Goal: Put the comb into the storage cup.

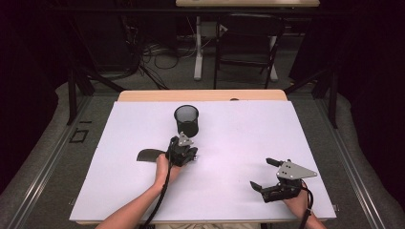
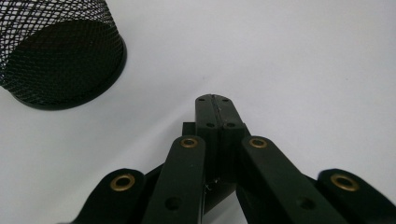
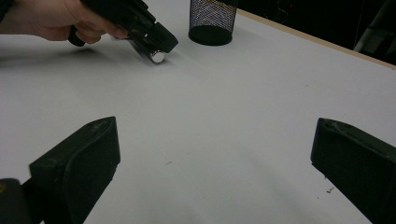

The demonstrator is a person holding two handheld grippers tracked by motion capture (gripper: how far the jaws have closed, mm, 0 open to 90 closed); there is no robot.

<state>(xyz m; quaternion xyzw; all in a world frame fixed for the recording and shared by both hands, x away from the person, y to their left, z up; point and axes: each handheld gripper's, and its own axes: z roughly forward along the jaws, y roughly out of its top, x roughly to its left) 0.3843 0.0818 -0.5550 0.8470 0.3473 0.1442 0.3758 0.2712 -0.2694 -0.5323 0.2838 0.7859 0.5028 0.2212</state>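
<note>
A black mesh cup (image 1: 186, 120) stands upright on the white table (image 1: 239, 138), a little behind its middle. Just in front of the cup, my left gripper (image 1: 191, 153) rests low over the table, shut with nothing between its fingers. In the left gripper view its jaws (image 2: 215, 100) meet flat, and the cup (image 2: 56, 56) sits to their upper left, apart from them. My right gripper (image 1: 263, 174) lies near the front right, open and empty. The right gripper view has its wide jaws (image 3: 215, 154) over bare table, with the left gripper (image 3: 168, 44) and cup (image 3: 212, 21) beyond.
A dark flat patch (image 1: 148, 155) lies on the table left of the left hand; I cannot tell whether it is a shadow. A small shiny round part (image 3: 156, 57) shows under the left gripper. Behind the table stand a chair (image 1: 248, 47) and cables on the floor.
</note>
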